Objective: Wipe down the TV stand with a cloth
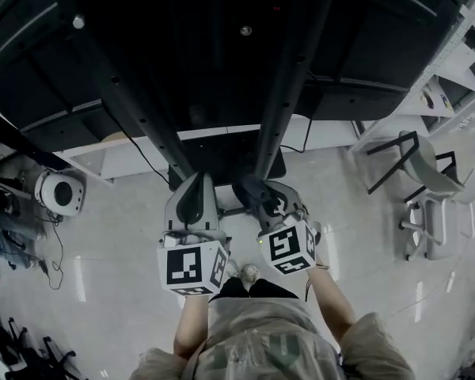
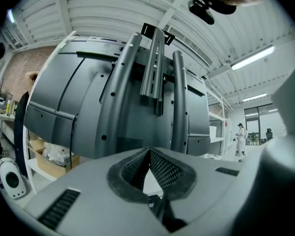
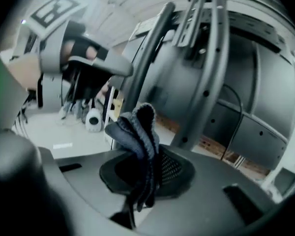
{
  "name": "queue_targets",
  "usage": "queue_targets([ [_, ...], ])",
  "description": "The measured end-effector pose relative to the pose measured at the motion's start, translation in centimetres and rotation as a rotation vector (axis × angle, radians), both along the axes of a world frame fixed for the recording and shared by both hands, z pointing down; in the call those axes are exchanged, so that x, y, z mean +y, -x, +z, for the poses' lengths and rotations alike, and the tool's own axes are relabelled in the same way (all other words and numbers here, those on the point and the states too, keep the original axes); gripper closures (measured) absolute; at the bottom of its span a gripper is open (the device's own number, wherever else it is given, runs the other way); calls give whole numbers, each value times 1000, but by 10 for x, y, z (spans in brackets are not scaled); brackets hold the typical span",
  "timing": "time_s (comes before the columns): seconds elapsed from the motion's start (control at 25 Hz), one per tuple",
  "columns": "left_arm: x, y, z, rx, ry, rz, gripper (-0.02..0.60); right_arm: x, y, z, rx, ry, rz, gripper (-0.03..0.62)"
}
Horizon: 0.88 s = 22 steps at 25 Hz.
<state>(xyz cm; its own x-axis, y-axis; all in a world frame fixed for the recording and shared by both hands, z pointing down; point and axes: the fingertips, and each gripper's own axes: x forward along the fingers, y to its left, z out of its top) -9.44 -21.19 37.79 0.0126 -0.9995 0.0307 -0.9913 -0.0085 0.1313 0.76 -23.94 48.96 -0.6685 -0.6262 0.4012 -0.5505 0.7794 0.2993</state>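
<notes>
Left hand-held gripper (image 2: 148,155): jaws together, nothing between them.
Right hand-held gripper (image 3: 150,163): clamped on a grey cloth (image 3: 136,128).
TV stand (image 1: 136,111): dark uprights, near both.

Right gripper (image 3: 149,167) jaws pinched on bunched grey cloth (image 3: 135,131); dark TV stand (image 3: 208,82) posts behind.

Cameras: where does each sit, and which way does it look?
Head view: on the person's head, facing down at arms, left gripper, right gripper.
Left gripper view: on that gripper, facing up past its shut jaws at the TV stand.
Right gripper view: on that gripper, past jaws clamping the cloth; left gripper shows.
Shared: all show the stand's poles.
</notes>
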Motion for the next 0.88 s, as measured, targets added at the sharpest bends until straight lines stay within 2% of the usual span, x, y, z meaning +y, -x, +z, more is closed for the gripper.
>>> queue_targets([
  [0.2,17,-2,-26,-29,-43,-49,566,4,-9,-83,-423,68,95,537],
  [0.28,21,-2,-24,-25,-41,-66,566,6,-15,-95,-552,130,120,539],
  [0.36,28,-2,-22,-24,-33,-83,566,12,-20,-99,-636,199,131,537],
  [0.44,34,-2,-25,-34,-29,-101,566,17,-25,-102,-678,235,127,537],
  [0.68,41,1,-26,-75,-20,-118,566,19,-27,-108,-711,224,120,539],
  [0.88,40,19,-29,-80,-39,-82,566,24,-8,-124,-680,131,127,537],
])
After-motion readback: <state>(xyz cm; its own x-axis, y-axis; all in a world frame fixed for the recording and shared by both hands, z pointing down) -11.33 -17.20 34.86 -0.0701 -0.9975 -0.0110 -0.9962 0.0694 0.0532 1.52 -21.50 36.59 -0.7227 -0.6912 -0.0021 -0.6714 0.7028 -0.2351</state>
